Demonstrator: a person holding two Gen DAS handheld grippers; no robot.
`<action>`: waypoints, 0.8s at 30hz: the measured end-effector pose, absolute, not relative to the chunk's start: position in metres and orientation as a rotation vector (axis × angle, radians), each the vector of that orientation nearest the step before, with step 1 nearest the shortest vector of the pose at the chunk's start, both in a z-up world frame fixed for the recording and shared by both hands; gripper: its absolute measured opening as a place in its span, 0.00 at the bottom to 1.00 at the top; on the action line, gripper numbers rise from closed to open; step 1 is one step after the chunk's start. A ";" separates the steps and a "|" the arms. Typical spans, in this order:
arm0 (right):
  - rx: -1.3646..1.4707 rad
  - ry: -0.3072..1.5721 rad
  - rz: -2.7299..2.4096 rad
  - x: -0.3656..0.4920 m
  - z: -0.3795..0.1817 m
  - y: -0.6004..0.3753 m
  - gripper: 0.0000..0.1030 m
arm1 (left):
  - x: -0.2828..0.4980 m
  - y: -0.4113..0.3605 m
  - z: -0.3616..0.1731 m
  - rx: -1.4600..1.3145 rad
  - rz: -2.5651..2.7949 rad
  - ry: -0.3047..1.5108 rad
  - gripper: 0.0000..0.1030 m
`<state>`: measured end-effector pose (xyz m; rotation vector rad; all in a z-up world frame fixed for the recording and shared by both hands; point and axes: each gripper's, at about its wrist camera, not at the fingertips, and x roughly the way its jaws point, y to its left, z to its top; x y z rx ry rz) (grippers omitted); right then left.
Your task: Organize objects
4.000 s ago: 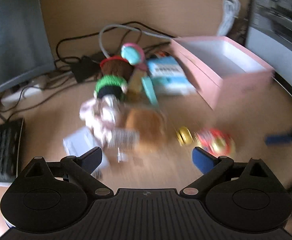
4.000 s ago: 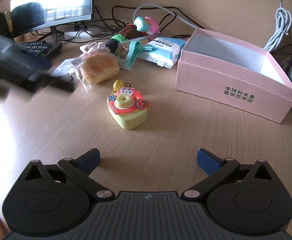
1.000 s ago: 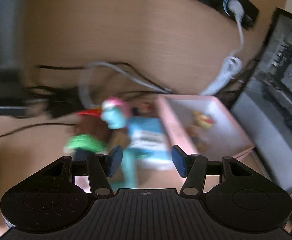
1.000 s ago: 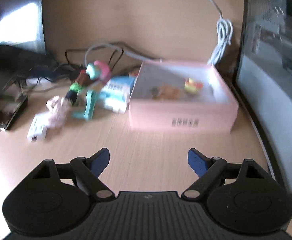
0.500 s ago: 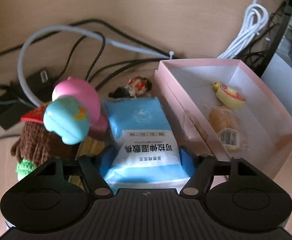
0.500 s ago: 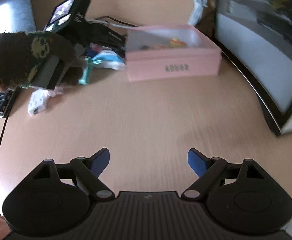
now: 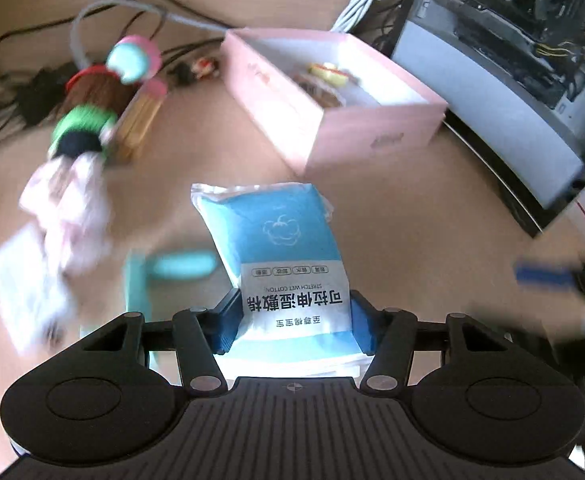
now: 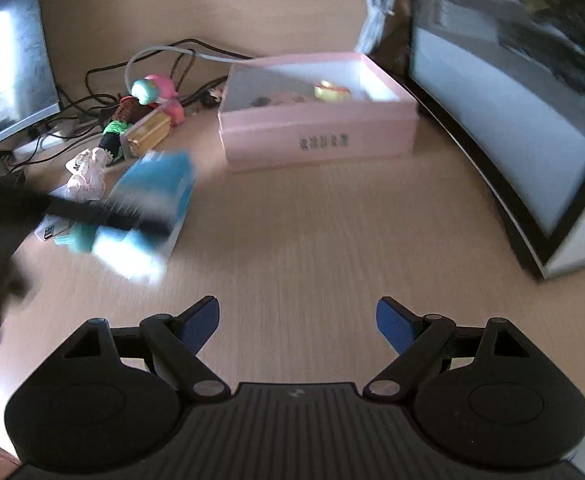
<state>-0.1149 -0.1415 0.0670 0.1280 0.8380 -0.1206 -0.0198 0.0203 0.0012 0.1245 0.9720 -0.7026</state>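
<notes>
- Wipes pack [image 7: 288, 256]: we hold it in the left gripper [image 7: 294, 322], whose jaws have just closed further, blue pads pressing its two sides near the bottom edge.
- It hangs lifted above the desk [image 8: 332, 240], short of the pink box [image 8: 316, 140]; we judge it is bound for that box, where a yellow toy [image 8: 330, 91] already lies.
- We keep the right gripper [image 8: 296, 322] wide apart and empty over bare desk, out of the way.
- The pack reads "STRETCH WET COTTON" above Chinese lettering; the box's print is too blurred to read.
</notes>
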 end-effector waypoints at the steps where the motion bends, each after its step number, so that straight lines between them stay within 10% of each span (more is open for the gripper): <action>1: 0.106 0.833 -0.102 -0.107 0.069 -0.141 0.84 | -0.028 0.029 0.002 0.125 -0.677 0.968 0.59; 16: 0.093 0.710 0.173 0.152 0.130 -0.061 0.83 | -0.059 0.176 0.017 -0.144 -0.215 0.902 0.58; 21: 0.150 0.778 0.068 0.232 0.093 -0.048 0.55 | -0.064 0.196 0.010 -0.227 -0.200 0.911 0.58; 24: 0.252 0.796 0.111 0.223 0.079 -0.037 0.57 | -0.064 0.199 0.004 -0.261 -0.216 0.913 0.58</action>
